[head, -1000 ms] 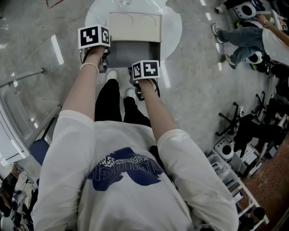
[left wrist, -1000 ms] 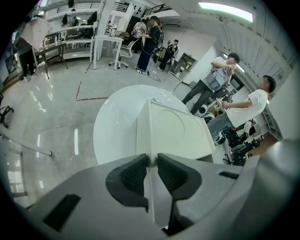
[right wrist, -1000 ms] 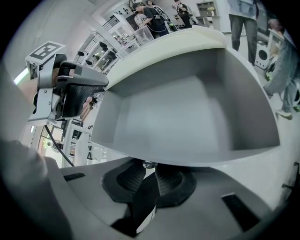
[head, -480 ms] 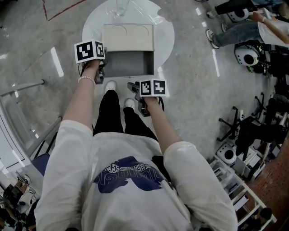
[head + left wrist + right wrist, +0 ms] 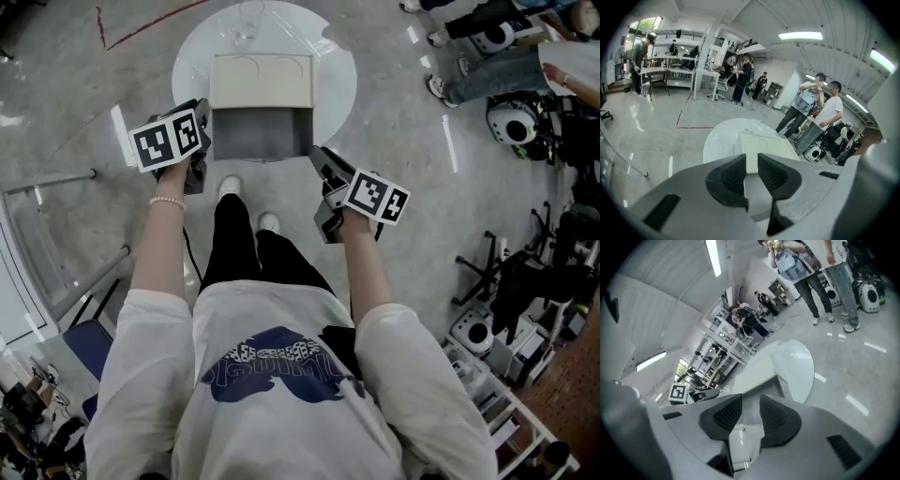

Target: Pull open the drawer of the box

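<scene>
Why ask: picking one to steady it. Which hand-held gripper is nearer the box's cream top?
Left. The left hand-held gripper sits beside the cream top's front-left corner; the right hand-held gripper, jaws closing on nothing, hangs off the open drawer's front-right corner.

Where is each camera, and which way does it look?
Head view: on the person's head, looking down at the box and open drawer; arms, shirt, legs show.
Left gripper view: on the left gripper, facing the box from the left; empty jaws apart.
Right gripper view: on the right gripper, facing the box from the right; empty jaws closing.
Shared: all three show the box on the white table.
</scene>
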Available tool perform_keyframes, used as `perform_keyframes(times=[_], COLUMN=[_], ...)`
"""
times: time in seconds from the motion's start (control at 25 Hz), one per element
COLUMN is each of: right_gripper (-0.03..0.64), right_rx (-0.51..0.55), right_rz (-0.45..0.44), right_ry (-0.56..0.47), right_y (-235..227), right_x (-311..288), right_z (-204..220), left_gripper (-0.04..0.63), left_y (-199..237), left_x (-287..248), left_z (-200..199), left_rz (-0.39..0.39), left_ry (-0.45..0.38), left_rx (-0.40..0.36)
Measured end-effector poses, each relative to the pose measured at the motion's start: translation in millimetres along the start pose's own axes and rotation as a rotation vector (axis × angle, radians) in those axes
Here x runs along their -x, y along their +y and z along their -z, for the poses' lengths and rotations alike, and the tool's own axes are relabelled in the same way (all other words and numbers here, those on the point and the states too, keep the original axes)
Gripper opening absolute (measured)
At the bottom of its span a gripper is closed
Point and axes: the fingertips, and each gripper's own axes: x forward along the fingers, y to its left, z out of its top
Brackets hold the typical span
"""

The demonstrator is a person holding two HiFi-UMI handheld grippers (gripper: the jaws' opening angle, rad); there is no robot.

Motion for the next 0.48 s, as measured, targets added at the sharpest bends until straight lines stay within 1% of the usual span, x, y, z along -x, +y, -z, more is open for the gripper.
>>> perform_keyframes(times=[0.12,0.24,0.32,0.44,0.48], right_gripper=[0.092,0.044,0.016,0.000,0.000], right_rx=[0.086,0.243,0.350,0.467,0.501], right_rz=[-0.066,-0.112,-0.103,-0.070,-0.065], right_ry=[-0.135,-0.242,-0.306,-0.400,-0.427], right_y=[30,68,90,117,126], right_x=[25,43,58,81,86], right_z=[-41,-78,-95,-113,-118], left_gripper=[0.080,0.080,0.076,0.026,0.018], left_y=[-18,-34,-47,-67,-73], left_x=[48,103,139,188,201], left_z=[-22,-48,-61,-73,-76], left_rz=[0.000,-0.024,-0.050,-0.112,-0.129], left_ry=[-0.140,-0.283,-0.368,-0.481,-0.513], left_rx=[-0.039,-0.089,-0.127,-0.205,-0.231])
